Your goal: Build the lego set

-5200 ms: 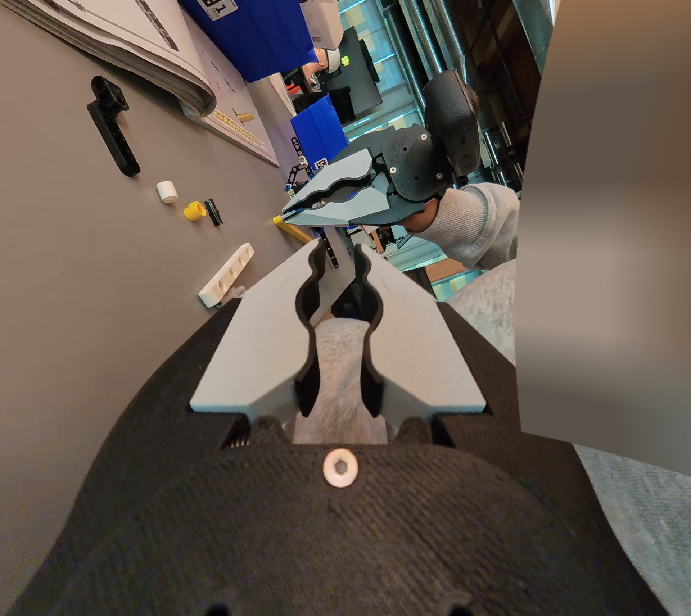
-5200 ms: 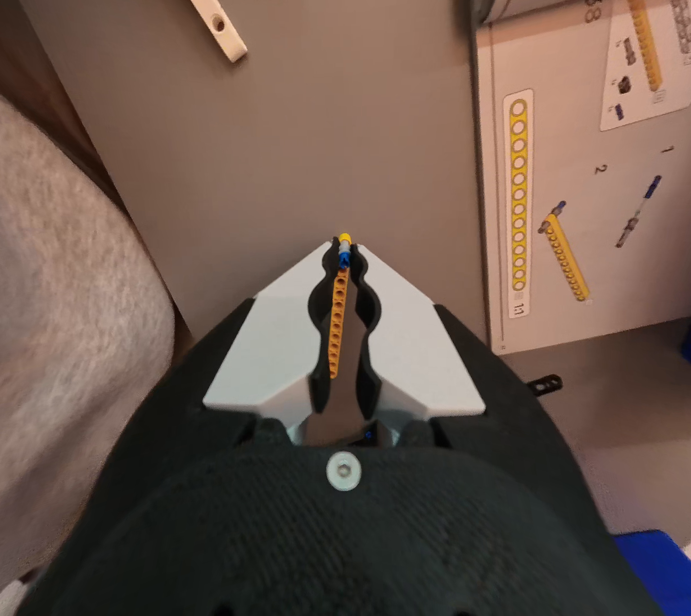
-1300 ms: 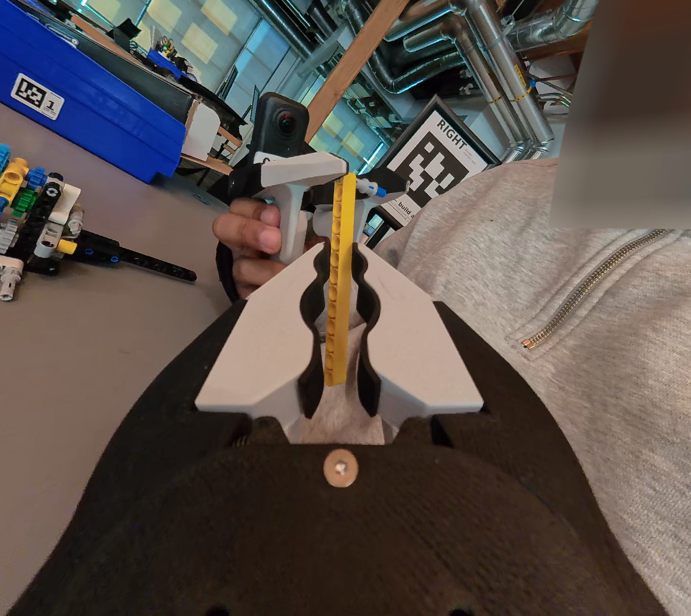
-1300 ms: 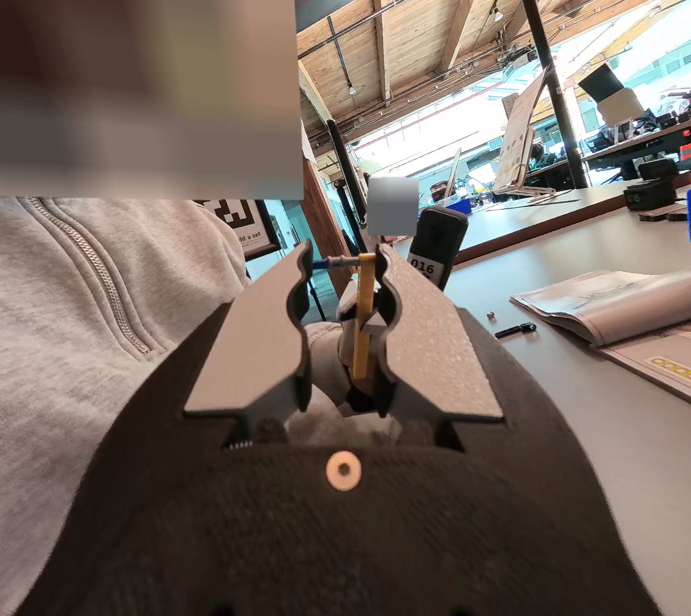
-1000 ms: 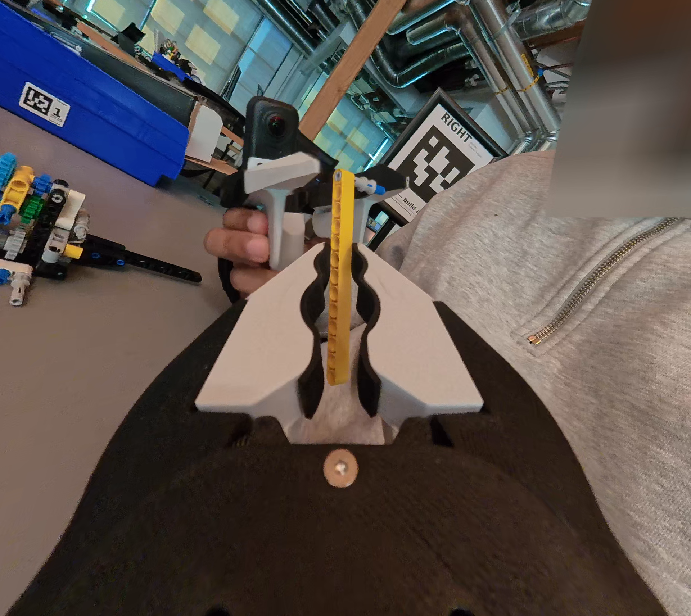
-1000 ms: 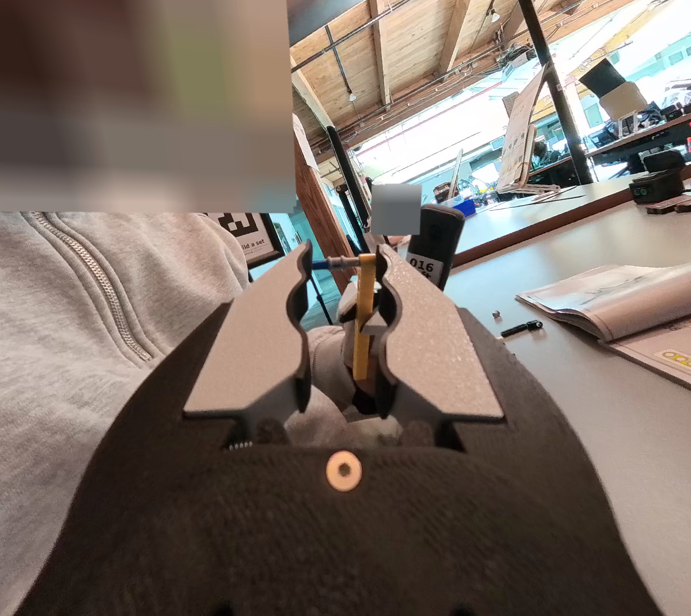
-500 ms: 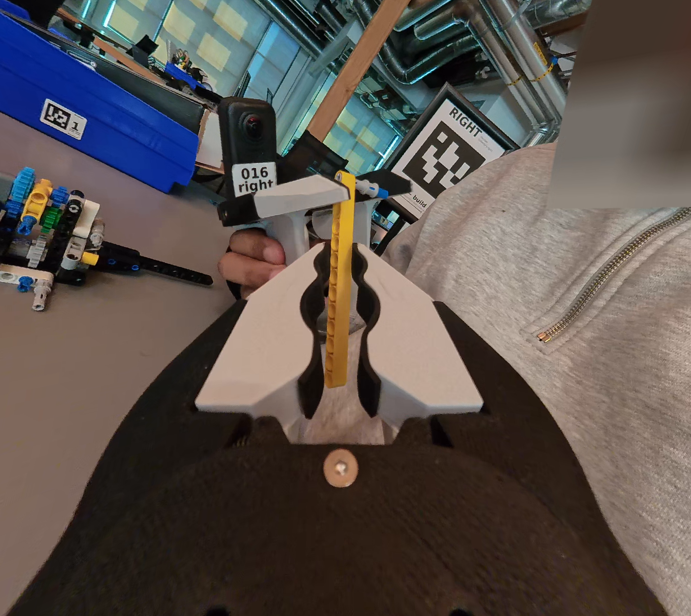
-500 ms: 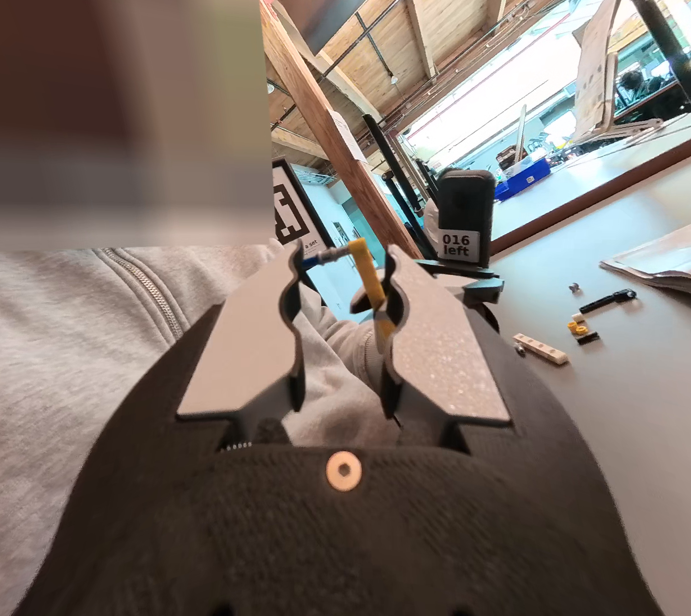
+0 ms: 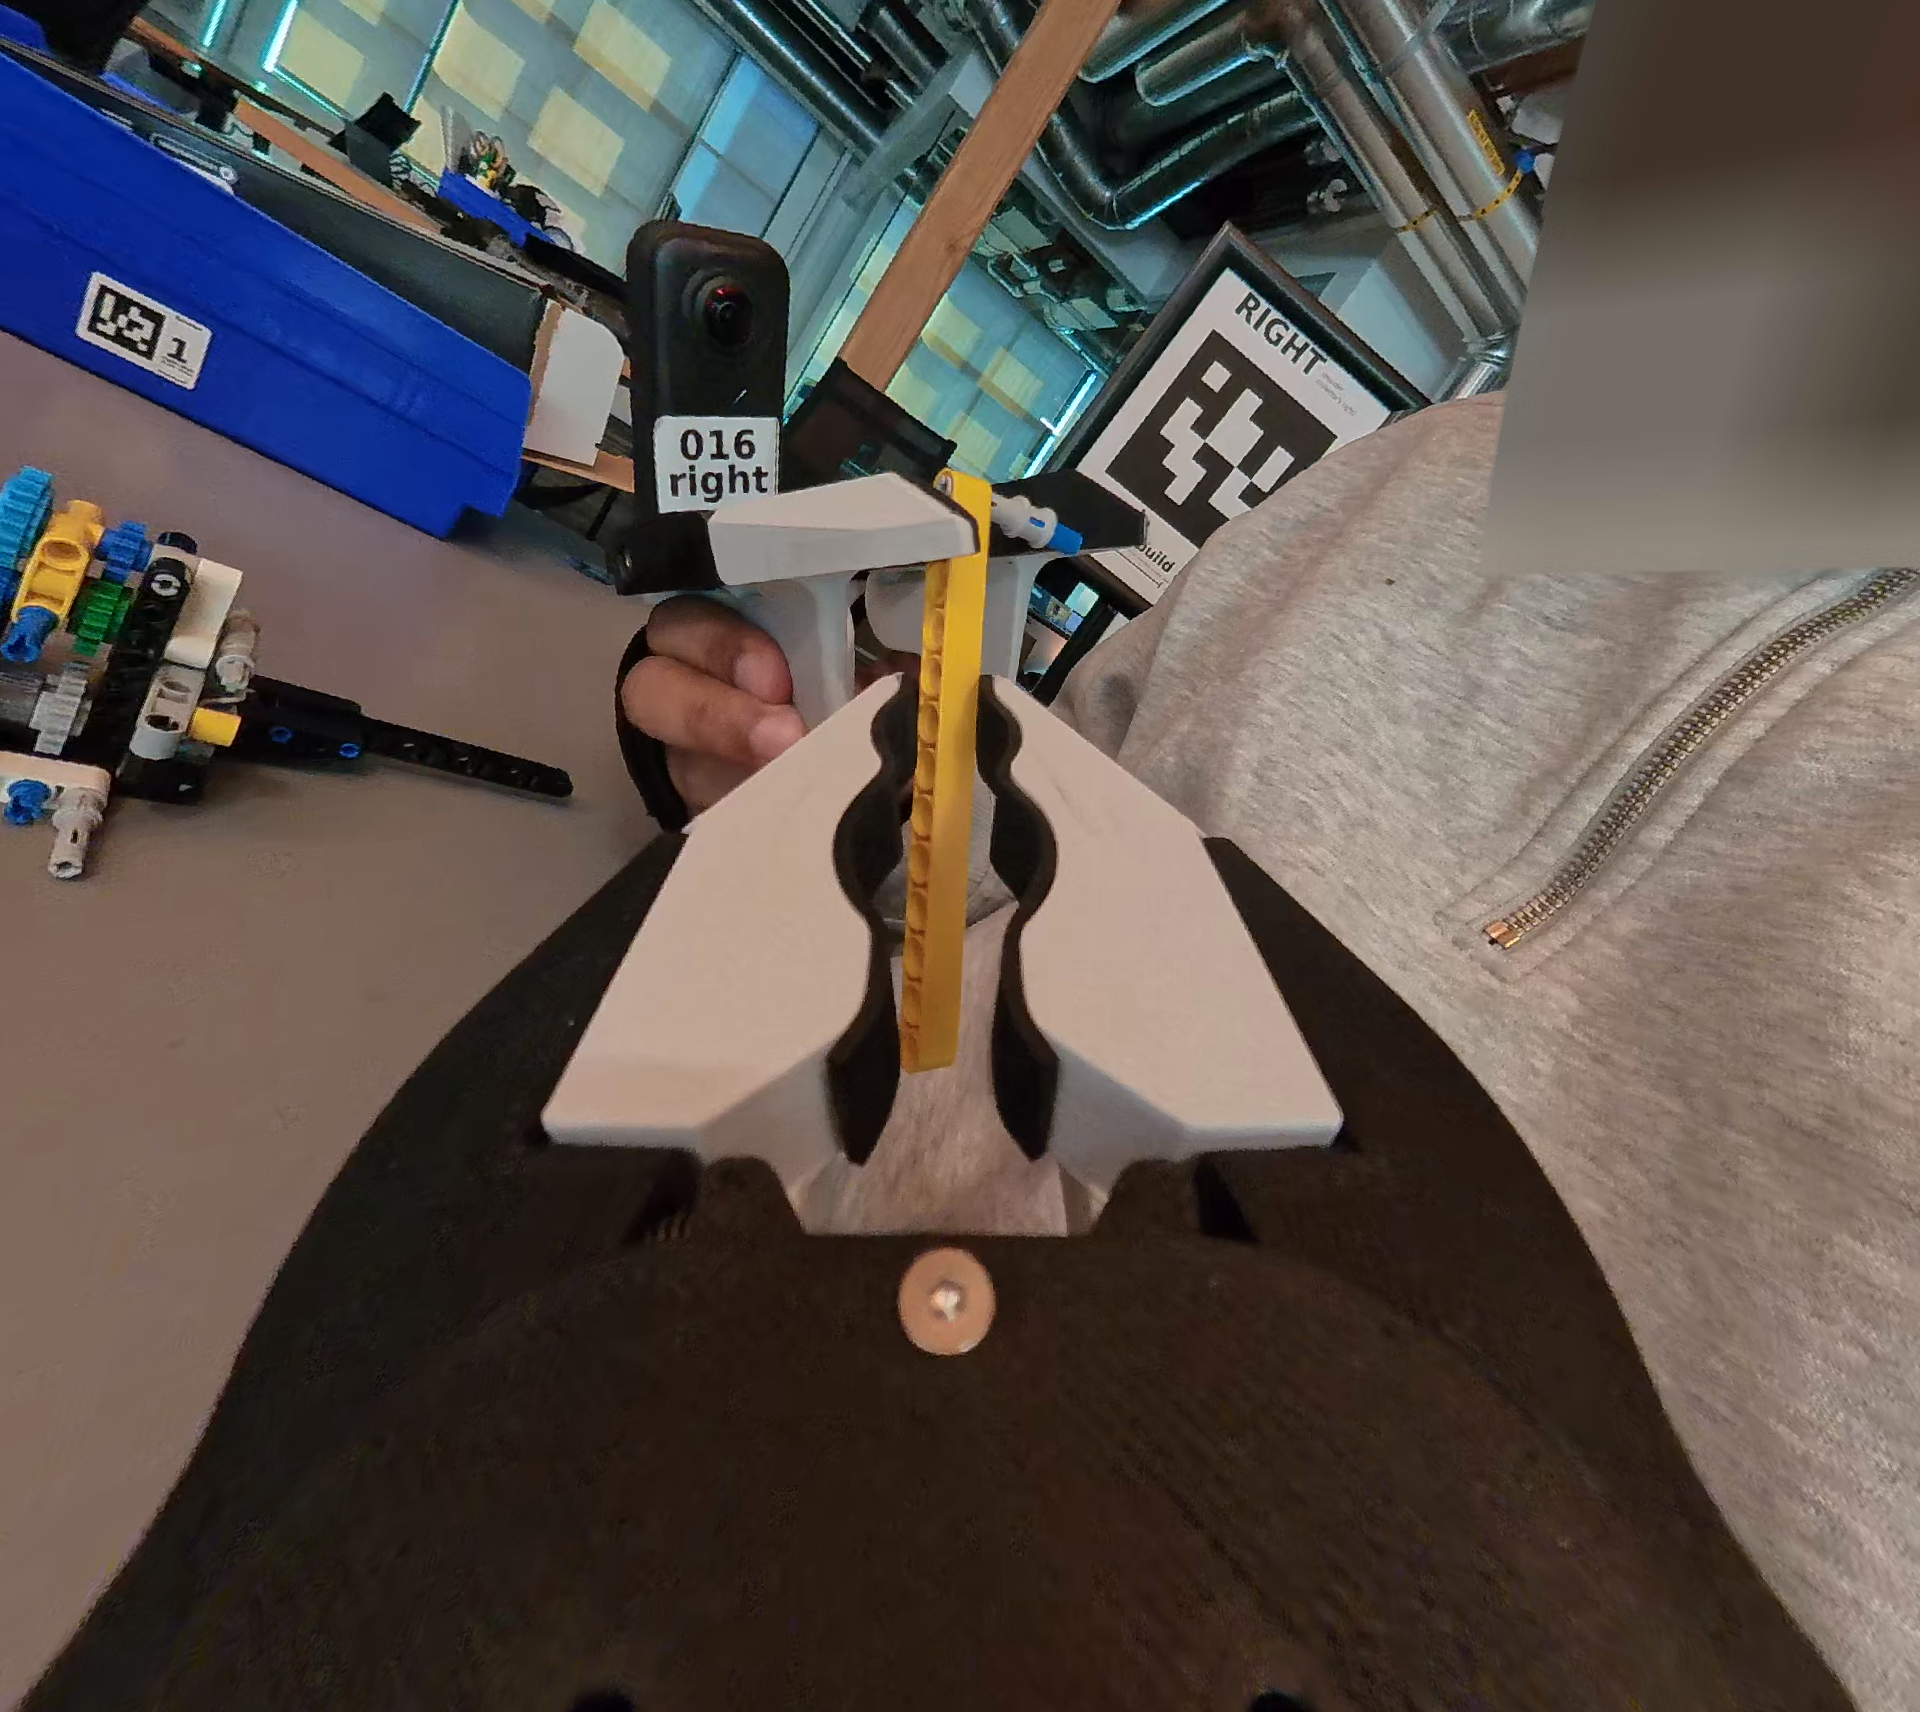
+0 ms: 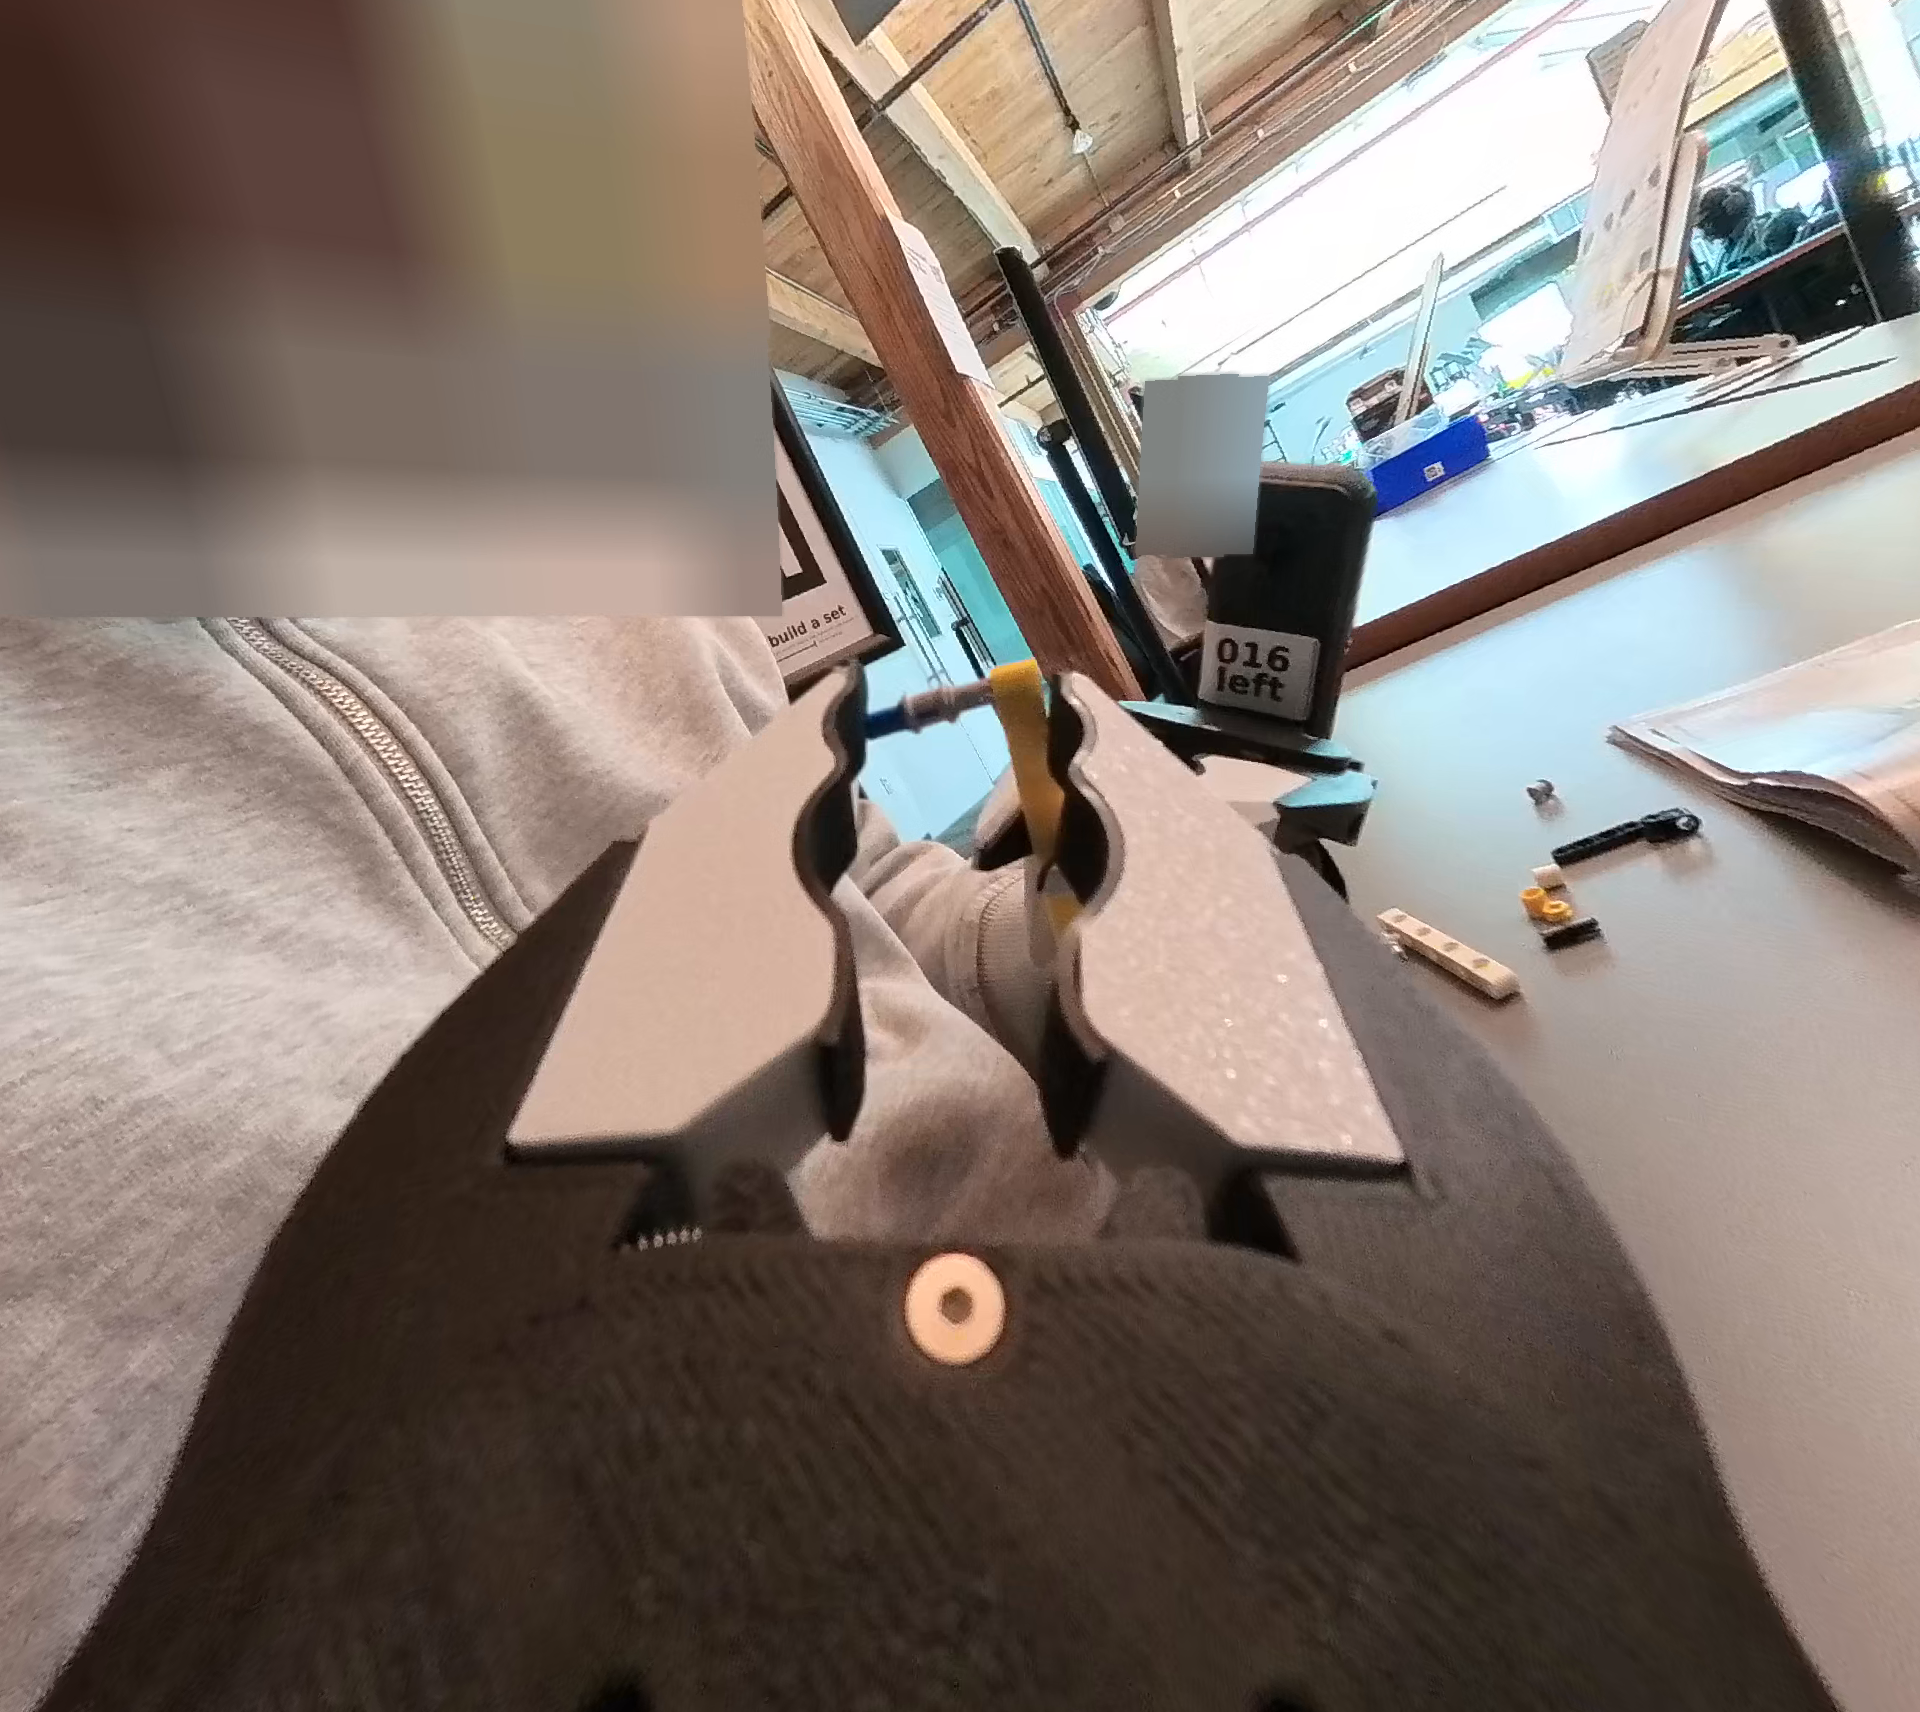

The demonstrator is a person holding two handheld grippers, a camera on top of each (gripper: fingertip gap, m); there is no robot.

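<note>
Right gripper (image 10: 951, 706) fingers (image 10: 1195, 914) apart; yellow beam (image 10: 1023, 727), blue-grey pin (image 10: 920, 710) between.

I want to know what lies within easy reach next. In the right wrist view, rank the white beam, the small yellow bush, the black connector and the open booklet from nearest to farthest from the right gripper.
1. white beam, on the table just right of the right gripper
2. yellow bush, farther right
3. black connector, beyond the bush
4. booklet, at the right edge
</note>
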